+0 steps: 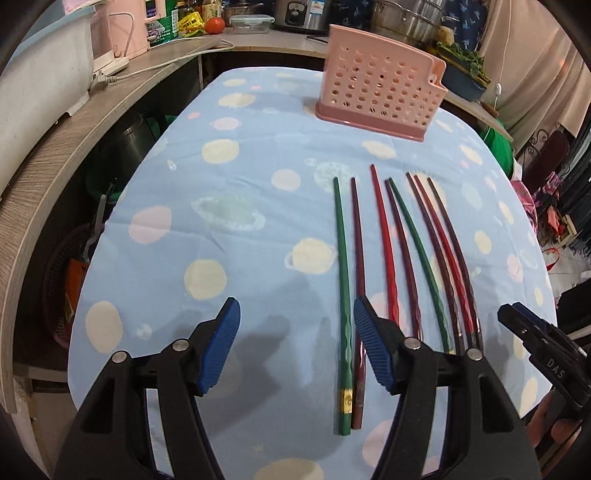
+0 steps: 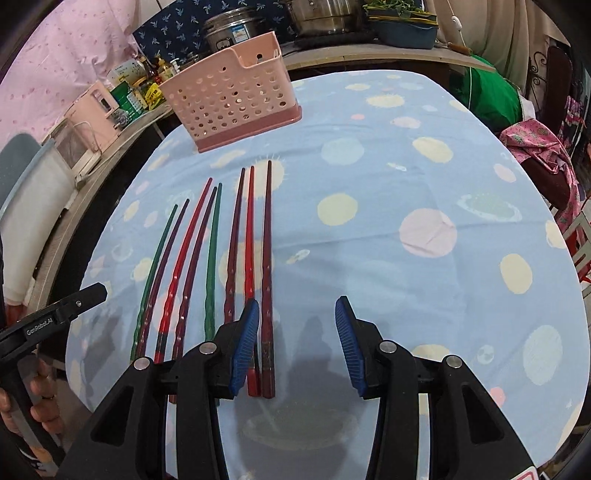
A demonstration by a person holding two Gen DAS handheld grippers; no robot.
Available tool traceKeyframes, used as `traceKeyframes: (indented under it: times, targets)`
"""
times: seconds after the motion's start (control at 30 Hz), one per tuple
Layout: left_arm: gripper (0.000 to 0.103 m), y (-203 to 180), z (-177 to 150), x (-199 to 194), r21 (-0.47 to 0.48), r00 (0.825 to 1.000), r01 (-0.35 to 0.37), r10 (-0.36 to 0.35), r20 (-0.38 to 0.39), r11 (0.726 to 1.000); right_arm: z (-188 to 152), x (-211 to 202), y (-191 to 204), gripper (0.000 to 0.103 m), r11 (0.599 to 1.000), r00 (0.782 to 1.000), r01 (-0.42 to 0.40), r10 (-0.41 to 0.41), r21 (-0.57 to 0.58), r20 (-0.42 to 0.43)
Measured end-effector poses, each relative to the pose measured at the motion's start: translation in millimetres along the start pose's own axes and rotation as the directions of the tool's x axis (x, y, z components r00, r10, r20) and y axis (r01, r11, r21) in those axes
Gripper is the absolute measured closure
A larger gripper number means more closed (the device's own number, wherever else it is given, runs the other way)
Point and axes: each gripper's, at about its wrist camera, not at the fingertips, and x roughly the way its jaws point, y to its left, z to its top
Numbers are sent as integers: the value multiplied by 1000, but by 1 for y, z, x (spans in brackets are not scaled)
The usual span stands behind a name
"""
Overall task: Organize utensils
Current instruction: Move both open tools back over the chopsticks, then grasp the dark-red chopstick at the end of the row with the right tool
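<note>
Several chopsticks, green, red and dark maroon, lie side by side on the blue planet-print tablecloth [image 1: 229,236]. A pink perforated utensil holder [image 1: 380,92] [image 2: 232,107] stands upright beyond them. My left gripper [image 1: 295,343] is open over the leftmost pair. The green chopstick [image 1: 341,277] and a maroon chopstick [image 1: 358,258] lie in the gap by its right pad, untouched. My right gripper [image 2: 297,343] is open at the row's right end. The rightmost maroon chopstick [image 2: 266,277] lies just inside its left pad, and a red chopstick [image 2: 251,240] runs under that pad.
A wooden counter [image 1: 55,155] curves round the table's left and far sides, carrying a pink kettle [image 1: 122,29], a tomato [image 1: 215,25] and steel pots [image 1: 406,18]. Green fabric [image 2: 491,96] and pink cloth [image 2: 535,147] lie off the right edge. A hand [image 2: 40,406] holds the left gripper.
</note>
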Motion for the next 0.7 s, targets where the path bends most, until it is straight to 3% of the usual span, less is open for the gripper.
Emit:
traceKeyframes:
  times: [0.3,0.7]
  targets:
    - [42,-14,-16,-1,61,1000,-28,28,2,998,-17,9,10,62,998,999,21,-23,-52,-32]
    - [42,-20,-34,4,95,999,-29,31,-25,995,-24,12,12,75,997,999,28,-31,-76,-43]
